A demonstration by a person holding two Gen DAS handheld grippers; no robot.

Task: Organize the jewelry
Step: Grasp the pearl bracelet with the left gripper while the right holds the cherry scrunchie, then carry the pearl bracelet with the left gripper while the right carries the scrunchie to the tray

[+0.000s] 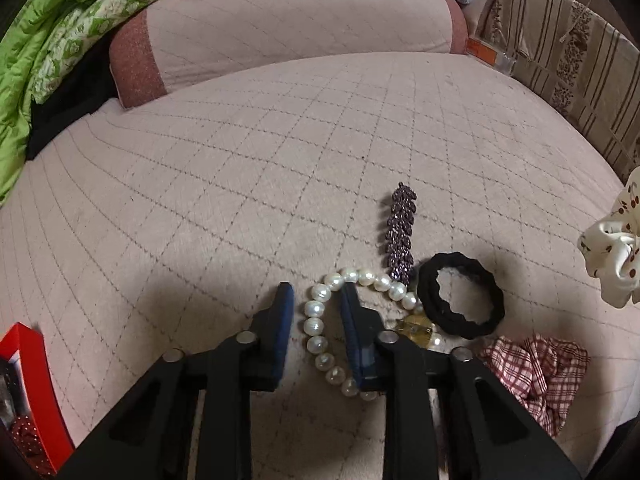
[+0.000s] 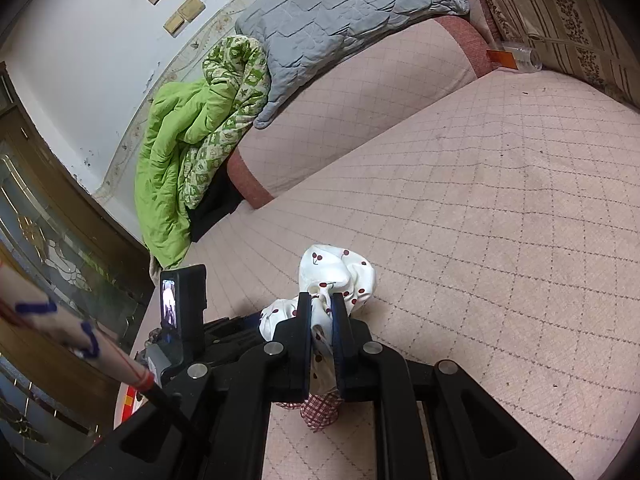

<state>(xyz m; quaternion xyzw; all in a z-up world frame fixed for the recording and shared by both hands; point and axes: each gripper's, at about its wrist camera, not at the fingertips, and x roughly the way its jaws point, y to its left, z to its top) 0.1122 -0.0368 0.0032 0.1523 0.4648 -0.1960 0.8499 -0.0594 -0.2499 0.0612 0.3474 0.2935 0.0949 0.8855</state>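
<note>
Your left claw (image 1: 316,300): jaws narrow, straddling one side of the pearl bracelet (image 1: 320,322) on the bed (image 1: 240,168), pads not pressing. Beside it: purple clip (image 1: 400,236), black hair tie (image 1: 460,296), checked scrunchie (image 1: 536,372). Your right claw (image 2: 322,304): clamped on the cherry scrunchie (image 2: 340,272).

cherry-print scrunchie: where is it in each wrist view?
Left wrist: cherry-print scrunchie at the right edge, right of the black hair tie.
Right wrist: scrunchie at lower centre, pinched in the right gripper.
Shared landmark: red-checked scrunchie, just below it in both.
</note>
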